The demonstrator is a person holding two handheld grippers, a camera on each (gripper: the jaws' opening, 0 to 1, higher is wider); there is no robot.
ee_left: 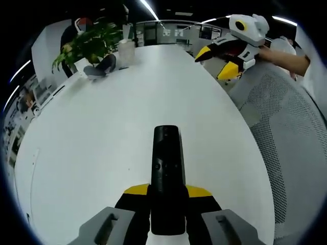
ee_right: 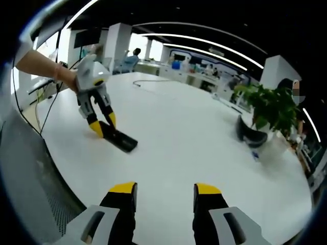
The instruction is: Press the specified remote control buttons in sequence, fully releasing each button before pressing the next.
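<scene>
- Left gripper (ee_left: 167, 196) clamped the black remote (ee_left: 167, 168) flat on the white table (ee_left: 92, 153), near its edge
- Right gripper (ee_right: 166, 196) hung empty, jaws apart (well off the remote)
- Best bring one fingertip straight down, then lift clear

Brightly lit by ceiling light strips (ee_right: 204, 43); soft glare across white table (ee_left: 102, 143); heavy fisheye bending, perhaps slightly blurred toward edges.

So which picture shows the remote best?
The left gripper view: the remote lies close and lengthwise, top face and buttons visible, held in the left tool. In the right gripper view, the remote is small, far and angled.
</scene>
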